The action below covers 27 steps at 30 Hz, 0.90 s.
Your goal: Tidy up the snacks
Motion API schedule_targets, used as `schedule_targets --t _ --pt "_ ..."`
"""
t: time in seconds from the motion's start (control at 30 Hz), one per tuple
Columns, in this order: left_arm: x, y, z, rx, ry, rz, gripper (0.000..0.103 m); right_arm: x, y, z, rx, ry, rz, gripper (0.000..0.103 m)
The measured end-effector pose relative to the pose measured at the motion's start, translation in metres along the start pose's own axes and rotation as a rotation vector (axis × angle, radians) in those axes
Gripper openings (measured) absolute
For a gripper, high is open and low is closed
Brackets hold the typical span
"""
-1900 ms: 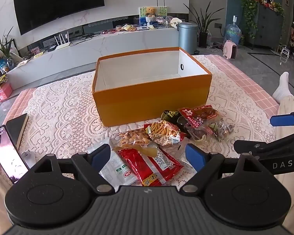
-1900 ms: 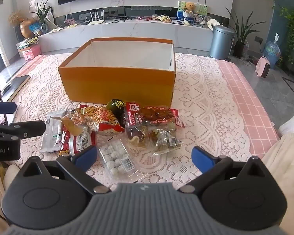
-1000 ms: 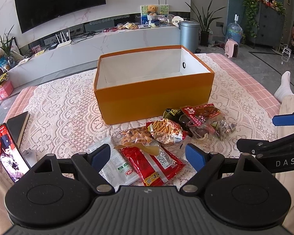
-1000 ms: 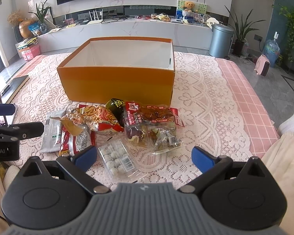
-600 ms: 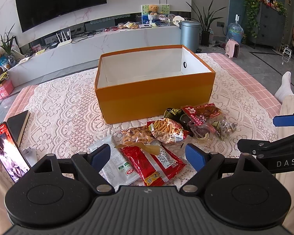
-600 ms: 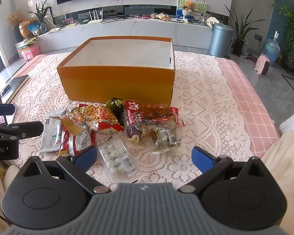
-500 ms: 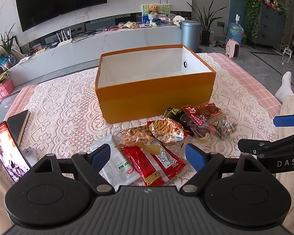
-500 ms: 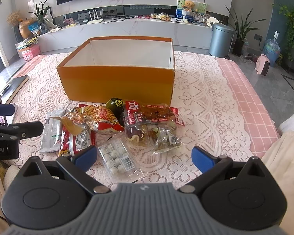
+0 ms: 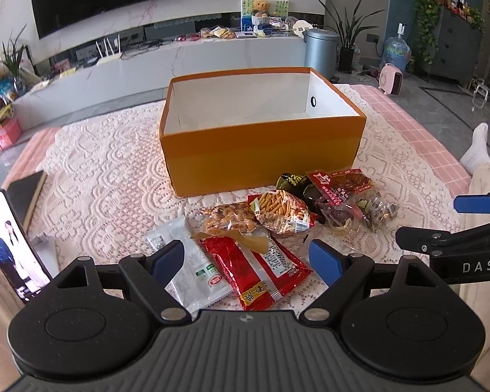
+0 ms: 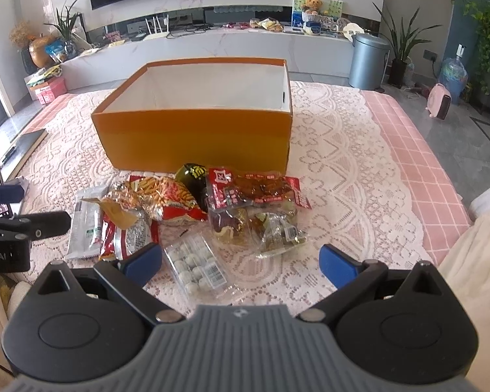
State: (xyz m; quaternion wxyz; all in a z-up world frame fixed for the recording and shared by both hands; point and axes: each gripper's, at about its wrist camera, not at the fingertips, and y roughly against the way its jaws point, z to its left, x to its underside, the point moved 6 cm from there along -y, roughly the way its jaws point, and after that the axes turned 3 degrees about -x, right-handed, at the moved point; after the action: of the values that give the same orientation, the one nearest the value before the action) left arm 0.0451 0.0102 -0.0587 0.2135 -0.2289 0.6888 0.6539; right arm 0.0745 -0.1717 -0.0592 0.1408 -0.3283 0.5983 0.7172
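Note:
An empty orange box (image 9: 261, 150) (image 10: 192, 140) with a white inside stands on a lace cloth. In front of it lies a heap of snack packets: a red sachet (image 9: 258, 268), a white sachet (image 9: 192, 268), a bag of orange sticks (image 9: 282, 210) (image 10: 166, 196), a red-labelled meat pack (image 10: 254, 189), a dark green packet (image 10: 194, 176) and a clear tray of white balls (image 10: 196, 264). My left gripper (image 9: 246, 258) hovers open over the red sachet. Above the clear tray, my right gripper (image 10: 241, 261) is open too. Neither holds anything.
A phone with a lit screen (image 9: 9, 245) and a dark book (image 9: 27, 192) lie at the left edge of the cloth. A person's white-socked foot (image 9: 477, 147) and pale trouser leg (image 10: 473, 261) are at the right. A TV bench (image 10: 228, 45) and bin (image 10: 367, 60) stand behind.
Both grippers stay open and almost still. The left wrist view has drifted slightly, so the box and packets sit a little further right and higher.

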Motion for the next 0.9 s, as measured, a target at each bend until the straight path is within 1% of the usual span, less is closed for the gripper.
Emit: schedule_targets --t 0.07,0.13,0.17,0.2,0.23,0.27,0.3,0.33,0.37,0.43,0.5,0.6,0.7,0.9 --pt "-0.003 -0.003 0.006 -0.006 0.013 -0.029 0.098 -0.001 -0.001 0.001 -0.015 0.006 -0.04 0.099" --pt "-0.005 -0.008 0.014 -0.01 0.04 -0.027 0.087 -0.002 -0.001 0.002 -0.039 0.016 -0.088 0.099" --pt "-0.005 -0.011 0.019 -0.02 0.049 -0.02 0.085 -0.003 -0.002 0.002 -0.054 0.022 -0.108 0.099" --pt "-0.006 -0.014 0.023 -0.004 0.077 -0.026 0.083 -0.003 -0.004 0.003 -0.064 0.027 -0.117 0.099" --pt "-0.006 -0.017 0.026 0.005 0.097 -0.019 0.079 -0.004 -0.007 0.004 -0.069 0.03 -0.115 0.099" --pt "-0.005 -0.019 0.029 0.008 0.101 -0.01 0.076 -0.004 -0.01 0.004 -0.074 0.034 -0.105 0.096" --pt "-0.005 -0.021 0.03 0.013 0.1 -0.006 0.071 -0.004 -0.014 0.005 -0.077 0.038 -0.099 0.089" --pt "-0.004 -0.023 0.032 0.003 0.088 0.006 0.067 -0.004 -0.017 0.005 -0.072 0.041 -0.094 0.086" --pt "-0.004 -0.026 0.033 0.004 0.091 0.011 0.066 -0.004 -0.021 0.005 -0.062 0.045 -0.086 0.081" --pt "-0.003 -0.032 0.037 0.004 0.106 0.016 0.065 -0.003 -0.029 0.004 -0.056 0.05 -0.067 0.076" --pt "-0.001 -0.039 0.04 0.011 0.123 0.026 0.065 -0.003 -0.037 0.005 -0.067 0.045 -0.051 0.064" --pt "0.0 -0.049 0.041 0.004 0.136 0.05 0.071 -0.003 -0.047 0.01 -0.089 0.048 -0.03 0.061" --pt "0.0 -0.057 0.042 0.006 0.138 0.061 0.073 -0.004 -0.056 0.02 -0.117 0.084 -0.029 0.061" --pt "-0.008 -0.073 0.052 0.021 0.195 0.056 0.073 -0.01 -0.074 0.045 -0.155 0.186 -0.038 0.059"
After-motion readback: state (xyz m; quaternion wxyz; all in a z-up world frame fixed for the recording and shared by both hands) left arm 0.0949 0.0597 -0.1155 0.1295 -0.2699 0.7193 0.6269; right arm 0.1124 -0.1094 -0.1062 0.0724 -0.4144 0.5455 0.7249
